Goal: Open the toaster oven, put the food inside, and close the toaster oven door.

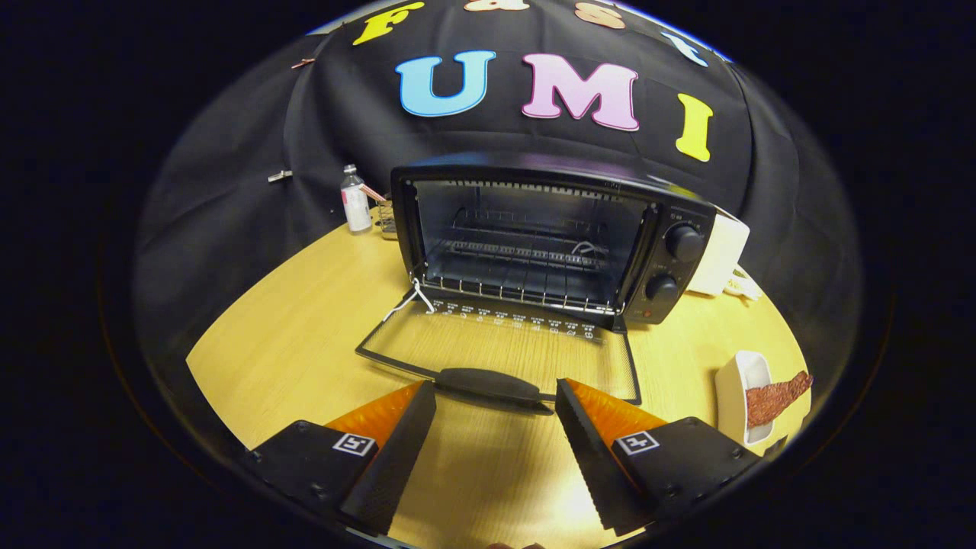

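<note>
Claw: the gripper (496, 400) is hovering over the table with its fingers standing wide apart, gripping nothing.
Handle: the door's dark handle (490, 383) is lying just ahead of the fingertips, in line with the gap between them, not touching either finger as far as I can tell.
Oven: the oven (549, 236) is sitting on the table beyond the fingers, its mouth facing the gripper and showing a wire rack (526, 252) inside.
Door: the glass door (499, 343) is lying fully folded down, flat toward the gripper, with the table's wood showing through it.
Knobs: two round knobs (684, 242) are sitting one above the other on the oven's right panel.
Food: a reddish-brown strip of food (774, 398) is resting in a white dish (733, 393) on the table, off to the right of the right finger and well apart from the oven.
Table: the light wooden table (305, 335) is carrying everything.
Bottle: a small bottle (354, 200) is standing upright left of the oven, near the booth's black cloth.
Box: a white box-like thing (723, 252) is sitting just right of the oven, behind it.
</note>
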Demonstrator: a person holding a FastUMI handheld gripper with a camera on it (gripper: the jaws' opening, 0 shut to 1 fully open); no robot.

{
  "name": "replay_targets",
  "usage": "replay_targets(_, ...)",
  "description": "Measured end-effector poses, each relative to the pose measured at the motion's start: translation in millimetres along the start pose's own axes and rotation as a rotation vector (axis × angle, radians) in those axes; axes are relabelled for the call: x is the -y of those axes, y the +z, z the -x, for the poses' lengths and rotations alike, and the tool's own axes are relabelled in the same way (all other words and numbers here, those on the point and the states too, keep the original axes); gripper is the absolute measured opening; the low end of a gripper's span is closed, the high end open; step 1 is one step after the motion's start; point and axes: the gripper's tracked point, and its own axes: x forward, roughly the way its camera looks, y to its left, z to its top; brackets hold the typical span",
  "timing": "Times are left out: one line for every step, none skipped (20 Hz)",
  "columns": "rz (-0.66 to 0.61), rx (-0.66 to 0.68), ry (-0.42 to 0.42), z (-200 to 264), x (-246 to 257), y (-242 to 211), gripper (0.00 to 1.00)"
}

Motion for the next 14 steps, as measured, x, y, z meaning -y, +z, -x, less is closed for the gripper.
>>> replay_targets(0.001,0.011,0.002,6,5,6,0.98)
replay_targets(0.006,0.027,0.001,14,12,13,0.98)
replay_targets(0.018,0.046,0.002,22,20,23,0.98)
replay_targets(0.026,0.066,0.004,29,30,31,0.98)
replay_targets(0.031,0.084,-0.004,37,41,41,0.98)
replay_targets(0.03,0.101,-0.016,45,57,51,0.98)
replay_targets(0.025,0.116,-0.024,51,68,62,0.98)
replay_targets(0.017,0.138,-0.038,59,82,72,0.98)
replay_targets(0.011,0.162,-0.055,66,98,84,0.98)
replay_targets(0.004,0.177,-0.068,72,113,92,0.98)
replay_targets(-0.006,0.188,-0.073,76,126,99,0.98)
replay_targets(-0.017,0.195,-0.076,80,141,104,0.98)
replay_targets(-0.021,0.2,-0.079,83,155,109,0.98)
replay_targets(-0.02,0.205,-0.078,85,169,113,0.98)
